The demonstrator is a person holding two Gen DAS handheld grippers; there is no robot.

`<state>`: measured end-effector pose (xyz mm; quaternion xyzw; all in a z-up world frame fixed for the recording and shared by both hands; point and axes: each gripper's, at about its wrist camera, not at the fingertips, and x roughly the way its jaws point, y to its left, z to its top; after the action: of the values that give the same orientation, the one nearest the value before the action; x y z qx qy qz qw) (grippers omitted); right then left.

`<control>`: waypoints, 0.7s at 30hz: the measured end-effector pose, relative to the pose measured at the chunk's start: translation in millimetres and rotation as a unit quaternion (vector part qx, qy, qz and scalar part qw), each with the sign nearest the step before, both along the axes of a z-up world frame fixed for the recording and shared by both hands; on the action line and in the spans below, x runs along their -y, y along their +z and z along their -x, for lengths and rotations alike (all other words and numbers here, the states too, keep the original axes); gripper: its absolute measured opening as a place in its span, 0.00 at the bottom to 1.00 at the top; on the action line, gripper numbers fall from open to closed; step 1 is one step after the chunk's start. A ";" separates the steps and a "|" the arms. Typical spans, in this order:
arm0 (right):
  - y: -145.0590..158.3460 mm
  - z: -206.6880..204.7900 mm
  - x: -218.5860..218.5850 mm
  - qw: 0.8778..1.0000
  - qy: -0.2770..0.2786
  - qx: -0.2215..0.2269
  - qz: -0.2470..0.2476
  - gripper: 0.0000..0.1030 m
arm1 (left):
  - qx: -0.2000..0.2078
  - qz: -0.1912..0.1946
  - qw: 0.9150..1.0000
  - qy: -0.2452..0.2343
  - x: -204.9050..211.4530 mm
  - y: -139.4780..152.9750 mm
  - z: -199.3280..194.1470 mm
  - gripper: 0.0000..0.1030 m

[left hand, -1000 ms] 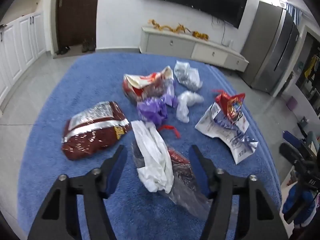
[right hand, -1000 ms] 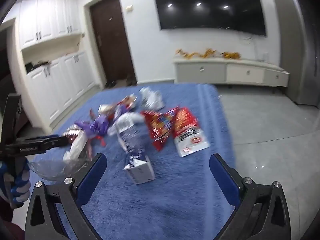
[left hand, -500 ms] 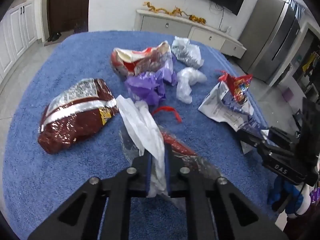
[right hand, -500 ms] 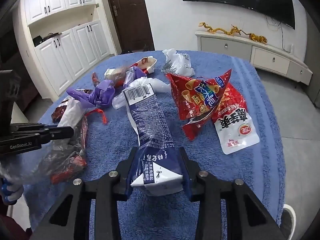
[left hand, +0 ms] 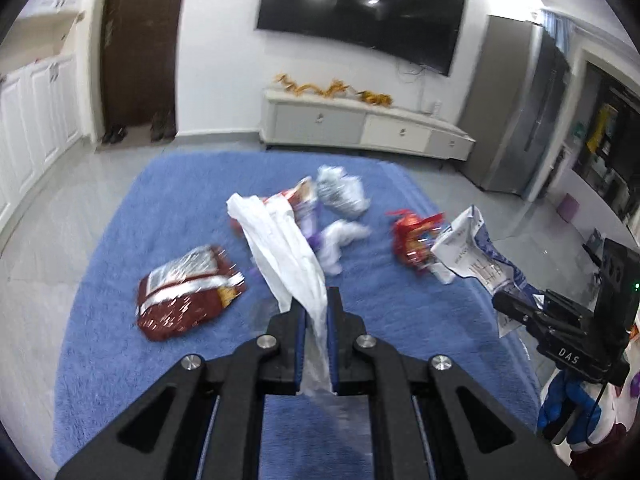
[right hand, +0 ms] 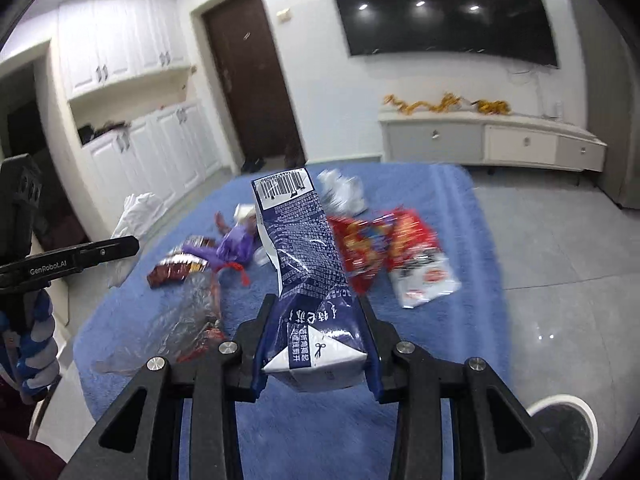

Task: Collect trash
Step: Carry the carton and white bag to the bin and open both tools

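I hold 2 items: my left gripper (left hand: 316,312) is clamped on the white plastic bag (left hand: 280,240), my right gripper (right hand: 316,320) on the blue carton (right hand: 304,264). Each item's long axis runs forward from its jaws. The bin rim (right hand: 560,428) lies below-right of my right gripper, nearer that hand.

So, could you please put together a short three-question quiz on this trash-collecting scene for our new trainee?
1. True or false: the left gripper is shut on the white plastic bag.
2. What does the right gripper hold?
A. a purple wrapper
B. a blue and white milk carton
C. a red snack bag
3. Fill in: the dark red foil snack bag lies on the ____ rug.

Key:
1. True; the bag runs up from between the pads.
2. B
3. blue
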<state>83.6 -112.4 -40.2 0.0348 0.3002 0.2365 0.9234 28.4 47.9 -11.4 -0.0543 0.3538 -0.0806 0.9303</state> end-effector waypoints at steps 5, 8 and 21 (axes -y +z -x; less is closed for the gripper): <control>4.5 34.2 74.1 0.995 -0.096 0.007 -0.003 0.34 | 0.013 -0.012 0.996 -0.087 67.0 17.4 -3.4 0.08; -5.7 54.7 128.3 0.986 -0.165 -0.008 0.001 0.34 | 0.003 -0.013 0.987 -0.161 130.0 14.9 -16.6 0.08; -118.6 95.8 287.1 0.924 -0.338 -0.172 0.043 0.35 | -0.090 -0.053 0.922 -0.374 379.4 -59.8 -48.9 0.10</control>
<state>-12.1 -399.4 -158.9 0.1345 0.4350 -0.1121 0.8833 77.3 -331.5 -71.2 0.1247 0.4342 -0.3984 0.7983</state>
